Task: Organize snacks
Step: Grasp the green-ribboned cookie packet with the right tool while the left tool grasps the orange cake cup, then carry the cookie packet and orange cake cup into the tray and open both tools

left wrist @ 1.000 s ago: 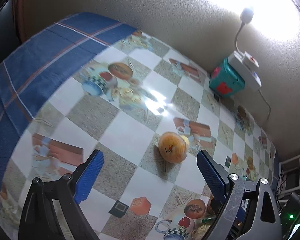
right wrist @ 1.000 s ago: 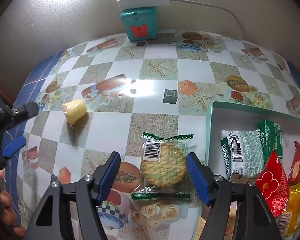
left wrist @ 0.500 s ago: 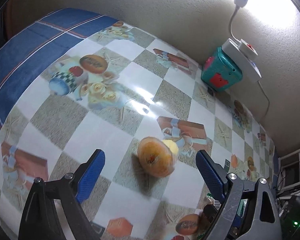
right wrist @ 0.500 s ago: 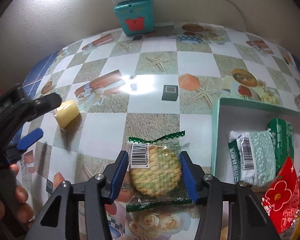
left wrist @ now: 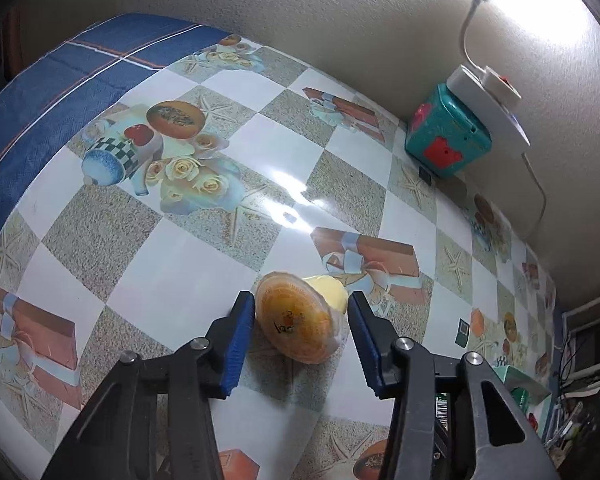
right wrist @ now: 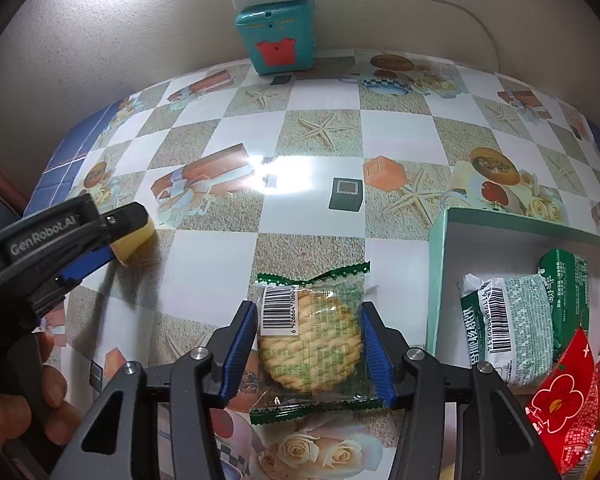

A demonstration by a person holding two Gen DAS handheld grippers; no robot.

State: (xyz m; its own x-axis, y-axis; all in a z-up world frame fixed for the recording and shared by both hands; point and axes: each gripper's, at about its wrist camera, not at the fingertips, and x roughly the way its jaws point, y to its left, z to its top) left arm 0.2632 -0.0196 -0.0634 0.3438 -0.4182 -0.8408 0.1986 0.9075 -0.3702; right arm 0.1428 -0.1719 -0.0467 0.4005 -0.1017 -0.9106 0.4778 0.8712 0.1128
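On the tabletop [right wrist: 308, 136], near edge: two pickups under way at once.
Left claw [left wrist: 302, 320]: jaws just closing – narrowed around the jelly cup [left wrist: 296, 320], which lies on its side, orange lid toward the camera; left pad touching, right pad contact unclear.
Right claw [right wrist: 309, 340]: pads pressed on the biscuit packet [right wrist: 310, 336], its crimped ends pointing far and near.
Key relation: the tray [right wrist: 438, 264] lies right of the packet – nearer the right claw.
Writing: "GenRobot.AI" on the left claw's arm; packet barcode digits too blurred to read reliably.
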